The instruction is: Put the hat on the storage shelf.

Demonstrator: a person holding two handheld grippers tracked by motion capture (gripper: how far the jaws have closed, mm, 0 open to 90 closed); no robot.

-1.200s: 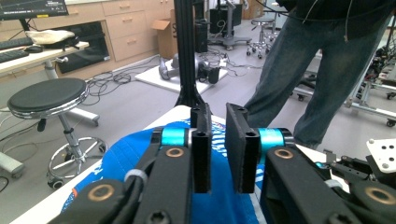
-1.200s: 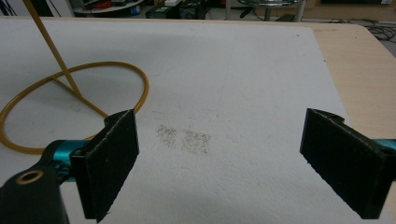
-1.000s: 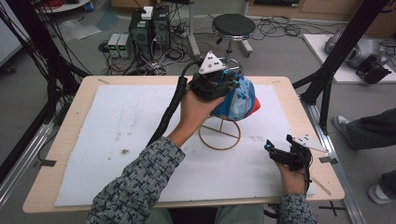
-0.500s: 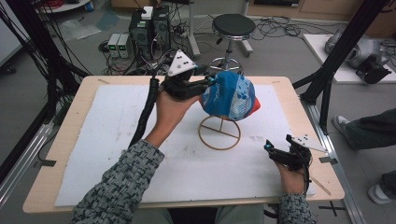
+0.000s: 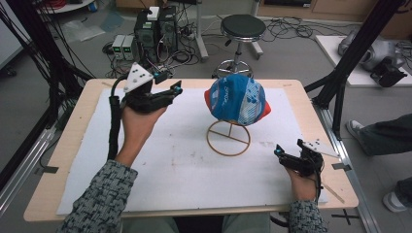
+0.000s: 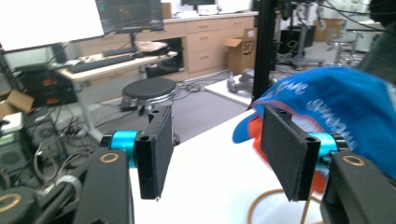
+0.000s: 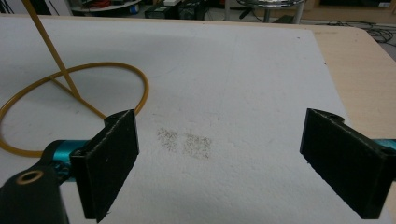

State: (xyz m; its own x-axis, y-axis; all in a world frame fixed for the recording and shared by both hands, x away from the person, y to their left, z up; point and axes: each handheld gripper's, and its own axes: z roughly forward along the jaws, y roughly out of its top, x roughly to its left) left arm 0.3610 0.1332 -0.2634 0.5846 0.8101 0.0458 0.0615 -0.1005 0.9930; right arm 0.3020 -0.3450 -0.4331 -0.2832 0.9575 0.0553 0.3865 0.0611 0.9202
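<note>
- The table [image 5: 77, 145], under its white sheet, is carrying a gold wire stand [image 5: 228, 138] near the middle.
- The blue cap [image 5: 238, 99] is sitting on top of that stand, upright and free.
- The left gripper [image 5: 172, 92] is hovering beside the cap; its fingers have just been spreading, released, with nothing between them.
- The right gripper [image 5: 284, 159] is resting low, fingers parted and empty.
- Backing away level, I judge, is keeping the cap from snagging.

cap [image 5: 237, 99] on stand [image 5: 228, 138] | left tongs [image 5: 171, 92] left of cap | right tongs [image 5: 278, 154] right of stand
</note>
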